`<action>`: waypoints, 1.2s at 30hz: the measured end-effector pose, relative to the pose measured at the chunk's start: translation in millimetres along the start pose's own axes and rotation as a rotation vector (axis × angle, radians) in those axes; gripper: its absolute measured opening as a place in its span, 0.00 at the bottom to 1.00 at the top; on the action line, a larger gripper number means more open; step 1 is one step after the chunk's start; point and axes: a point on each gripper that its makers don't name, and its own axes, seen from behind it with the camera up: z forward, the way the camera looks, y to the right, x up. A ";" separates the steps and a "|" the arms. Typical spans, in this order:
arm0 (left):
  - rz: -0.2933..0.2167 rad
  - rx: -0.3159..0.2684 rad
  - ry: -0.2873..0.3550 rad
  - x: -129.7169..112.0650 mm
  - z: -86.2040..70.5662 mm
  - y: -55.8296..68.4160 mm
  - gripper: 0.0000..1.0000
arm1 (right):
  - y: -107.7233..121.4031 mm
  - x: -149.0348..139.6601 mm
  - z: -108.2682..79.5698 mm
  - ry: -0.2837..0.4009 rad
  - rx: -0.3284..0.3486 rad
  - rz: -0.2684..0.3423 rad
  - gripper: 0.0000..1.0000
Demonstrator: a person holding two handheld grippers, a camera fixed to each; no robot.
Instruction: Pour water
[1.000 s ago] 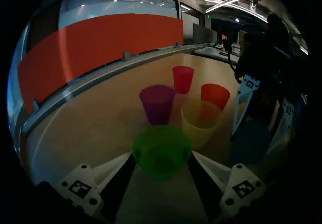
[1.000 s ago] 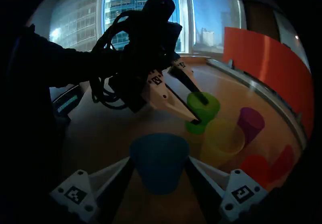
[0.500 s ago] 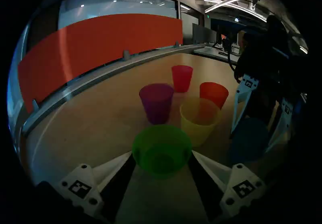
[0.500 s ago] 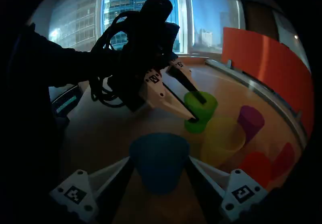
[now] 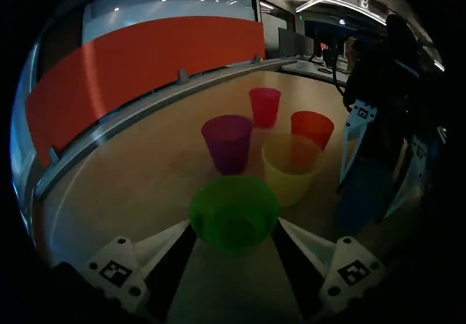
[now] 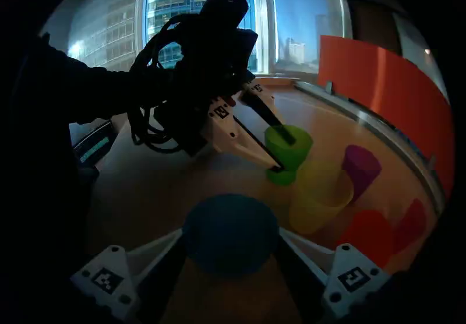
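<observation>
The left gripper is squeezing a green cup and the right gripper a blue cup, both near a yellow cup on the table; water is perhaps hidden in the dimness, so tilting slowly is wisest.
</observation>
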 end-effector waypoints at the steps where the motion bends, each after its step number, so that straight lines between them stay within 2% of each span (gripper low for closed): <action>1: -0.002 -0.001 -0.002 -0.5 0.2 0.0 0.86 | 0.5 0.0 -0.3 0.000 -0.002 0.001 1.00; 18: -0.010 -0.003 -0.038 -12.0 -3.3 -2.7 0.86 | 7.7 -3.7 -8.1 -0.007 -0.027 -0.001 1.00; 27: -0.007 0.026 -0.065 -26.4 -16.2 -10.5 0.86 | 11.5 -16.3 -24.6 -0.028 -0.054 0.002 1.00; 36: -0.016 0.052 -0.076 -37.0 -37.3 -13.9 0.86 | 13.9 -34.0 -49.8 -0.052 -0.098 0.018 1.00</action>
